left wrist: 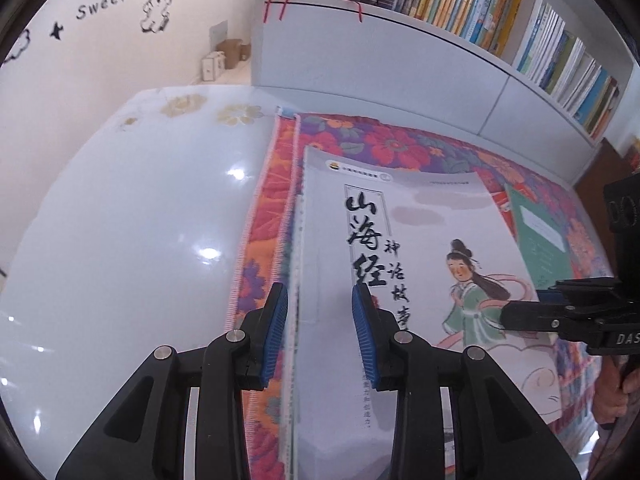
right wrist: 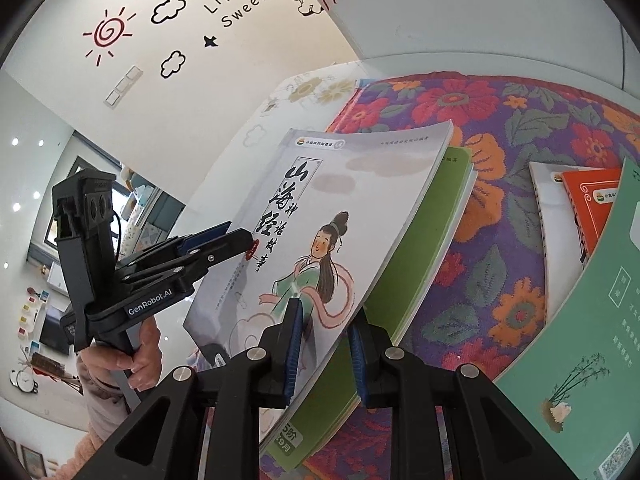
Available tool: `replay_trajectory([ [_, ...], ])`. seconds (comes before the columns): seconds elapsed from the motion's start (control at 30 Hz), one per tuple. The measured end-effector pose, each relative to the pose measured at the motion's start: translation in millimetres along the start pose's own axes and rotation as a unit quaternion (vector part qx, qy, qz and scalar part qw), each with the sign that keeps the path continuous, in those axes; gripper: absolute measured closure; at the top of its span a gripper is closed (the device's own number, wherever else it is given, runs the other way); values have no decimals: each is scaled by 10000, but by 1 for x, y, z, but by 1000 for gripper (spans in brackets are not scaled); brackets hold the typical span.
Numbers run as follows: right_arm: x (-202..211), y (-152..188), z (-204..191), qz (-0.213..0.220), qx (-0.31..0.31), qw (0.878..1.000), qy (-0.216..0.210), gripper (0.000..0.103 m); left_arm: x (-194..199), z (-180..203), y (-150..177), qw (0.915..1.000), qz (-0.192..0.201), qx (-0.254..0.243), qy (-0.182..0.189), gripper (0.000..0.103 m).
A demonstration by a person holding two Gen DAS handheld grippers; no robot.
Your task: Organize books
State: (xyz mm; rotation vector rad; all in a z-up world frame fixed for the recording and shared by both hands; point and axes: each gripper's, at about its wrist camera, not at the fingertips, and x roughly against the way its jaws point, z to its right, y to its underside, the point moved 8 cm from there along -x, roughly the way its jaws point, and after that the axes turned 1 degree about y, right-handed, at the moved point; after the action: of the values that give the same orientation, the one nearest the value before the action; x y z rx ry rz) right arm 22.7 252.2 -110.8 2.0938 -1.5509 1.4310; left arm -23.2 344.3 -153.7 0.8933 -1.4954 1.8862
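A white book [left wrist: 420, 240] with black calligraphy and a painted girl tops a thin stack, lifted at a tilt over the floral cloth [left wrist: 400, 144]. My left gripper [left wrist: 320, 312] is shut on the stack's spine side, one blue pad on the cover and the other past the page edges. In the right wrist view the same white book [right wrist: 340, 200] lies on a green book [right wrist: 432, 232]. My right gripper [right wrist: 324, 344] is shut on both at their right edge. The left gripper [right wrist: 236, 240] shows there at the far edge, and the right gripper [left wrist: 508, 316] shows in the left wrist view.
A teal book [right wrist: 592, 320] lies on the cloth [right wrist: 500, 280] at right, with an orange book [right wrist: 592, 204] on a white one [right wrist: 548, 200] behind it. A full bookshelf [left wrist: 460, 0] stands beyond. Glossy white table [left wrist: 140, 220] lies left. A hand [right wrist: 136, 356] holds the left gripper.
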Motion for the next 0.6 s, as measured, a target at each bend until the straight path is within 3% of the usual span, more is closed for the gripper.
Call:
replay_trajectory([
  [0.13,0,0,0,-64,-89,9999,103,79,6,-5,0,9996,64,69,-255,72],
  [0.33,2,5,0,-189,-245,9995,75,75,12,-9,5,9991,9,241,-342,72],
  [0.6,17,13,23,-112,-566,9981,230,72,36,12,3,9990,222,200,-329,72],
])
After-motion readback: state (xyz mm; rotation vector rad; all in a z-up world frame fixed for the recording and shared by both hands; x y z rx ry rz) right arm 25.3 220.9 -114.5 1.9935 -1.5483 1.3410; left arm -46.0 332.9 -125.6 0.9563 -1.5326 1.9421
